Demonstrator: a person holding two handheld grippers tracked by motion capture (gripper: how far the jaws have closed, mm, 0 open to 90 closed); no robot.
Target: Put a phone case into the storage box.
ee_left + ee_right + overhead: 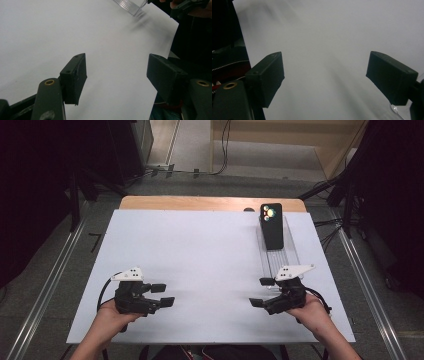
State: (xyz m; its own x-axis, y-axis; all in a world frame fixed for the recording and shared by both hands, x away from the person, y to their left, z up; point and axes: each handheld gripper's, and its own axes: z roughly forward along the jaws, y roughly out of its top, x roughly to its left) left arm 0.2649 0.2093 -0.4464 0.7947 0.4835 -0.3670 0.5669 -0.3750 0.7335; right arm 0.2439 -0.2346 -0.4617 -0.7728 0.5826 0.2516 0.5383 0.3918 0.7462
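My left gripper (165, 294) rests near the front left of the white table sheet (200, 265), jaws pointing right. Its jaws stand open over bare sheet, with nothing between them, as the left gripper view (117, 72) shows. My right gripper (261, 292) is at the front right, jaws pointing left, and is open and empty too (325, 75). Behind it a clear plastic rack (280, 255) runs toward the back. A black phone-like device (272, 225) with coloured dots at its top stands propped in the rack's far end.
The rack's near corner (130, 6) and the right gripper (185, 6) appear far off in the left gripper view. The sheet's front edge lies just below both hands. A wooden table edge (210, 202) shows at the back, and metal rails flank the table.
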